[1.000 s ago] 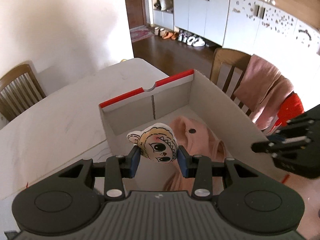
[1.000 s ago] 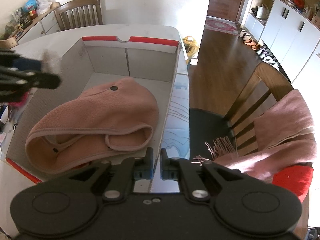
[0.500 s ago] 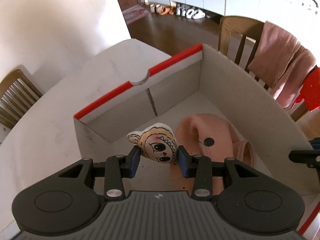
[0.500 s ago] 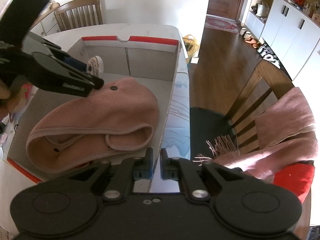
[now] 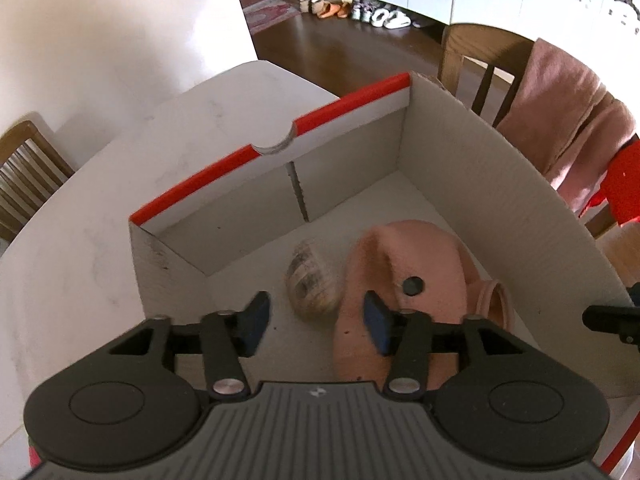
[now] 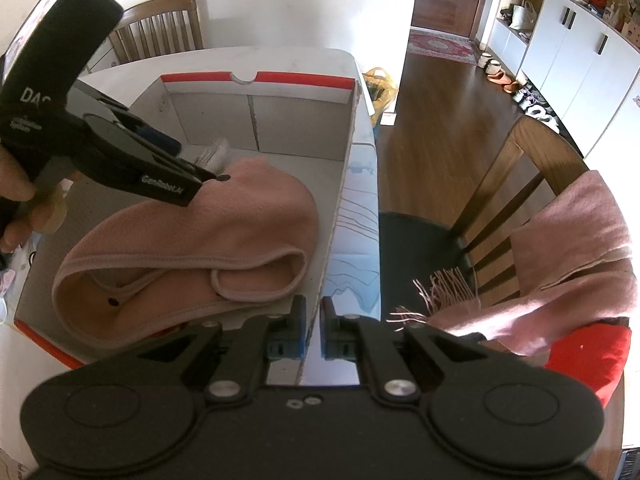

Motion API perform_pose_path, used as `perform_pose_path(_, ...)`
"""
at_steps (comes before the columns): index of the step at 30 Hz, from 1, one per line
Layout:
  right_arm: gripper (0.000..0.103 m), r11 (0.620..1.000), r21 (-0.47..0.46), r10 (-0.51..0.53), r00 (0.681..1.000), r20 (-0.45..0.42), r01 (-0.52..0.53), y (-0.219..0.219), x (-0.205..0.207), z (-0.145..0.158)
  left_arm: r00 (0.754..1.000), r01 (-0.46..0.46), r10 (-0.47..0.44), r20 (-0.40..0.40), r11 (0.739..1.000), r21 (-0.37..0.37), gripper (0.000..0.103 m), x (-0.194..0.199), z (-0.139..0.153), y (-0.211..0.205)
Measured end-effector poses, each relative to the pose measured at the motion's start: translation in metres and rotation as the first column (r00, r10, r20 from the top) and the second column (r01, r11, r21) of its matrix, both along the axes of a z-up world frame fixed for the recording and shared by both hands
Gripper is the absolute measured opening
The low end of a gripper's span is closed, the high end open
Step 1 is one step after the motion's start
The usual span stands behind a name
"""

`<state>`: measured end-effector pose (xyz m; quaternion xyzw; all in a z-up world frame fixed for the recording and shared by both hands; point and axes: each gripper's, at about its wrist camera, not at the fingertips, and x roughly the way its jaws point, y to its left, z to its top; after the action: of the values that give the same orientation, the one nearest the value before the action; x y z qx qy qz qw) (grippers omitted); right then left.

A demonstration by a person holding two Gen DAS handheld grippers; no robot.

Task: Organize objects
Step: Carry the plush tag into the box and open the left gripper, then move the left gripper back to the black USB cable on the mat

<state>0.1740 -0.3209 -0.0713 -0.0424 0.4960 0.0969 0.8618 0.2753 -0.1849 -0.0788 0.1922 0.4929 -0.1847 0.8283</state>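
The left gripper (image 5: 316, 320), jaws just opened and empty, has dropped the toy (image 5: 314, 284) mid-frame into the box (image 5: 500, 184) beside the hat (image 5: 404, 276); the right gripper (image 6: 314, 330) is closed, idle.

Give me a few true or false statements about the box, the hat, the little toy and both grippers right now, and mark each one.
1. The pink hat lies inside the cardboard box. True.
2. The left gripper is clamped on the toy. False: its fingers have just been opening, and the toy, blurred, is clear of them over the box floor.
3. The right gripper is shut and holds nothing. True.
4. A pink scarf lies in the box. False: it hangs over a chair.
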Motion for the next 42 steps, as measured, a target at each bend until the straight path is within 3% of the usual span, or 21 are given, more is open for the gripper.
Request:
perform_pose_path(1,0.005,1.0,-0.001,0.0,1.0,0.0,0.0,0.0,0.0,0.0,1.0,-0.001,0.001,0.007,1.0,-0.003,0.063,-0.001,0.002,0.001)
perform_pose_path(23,0.005,1.0,-0.016,0.007,1.0,-0.002,-0.007,0.004,0.001,-0.001,0.995,-0.046,0.061,0.082,0.983,-0.177,0.063,-0.049,0.068,0.046)
perform_pose_path(39,0.006,1.0,-0.023,0.012,1.0,-0.005,-0.013,0.004,0.002,-0.001,0.987,-0.118,0.139,0.078,0.966,-0.232,0.063,-0.092,0.08,0.093)
perform_pose_path(42,0.006,1.0,-0.021,0.012,1.0,-0.007,-0.012,0.004,0.002,-0.001,0.982,-0.146,0.171,0.084,0.959,-0.244,0.069,-0.101,0.081,0.107)
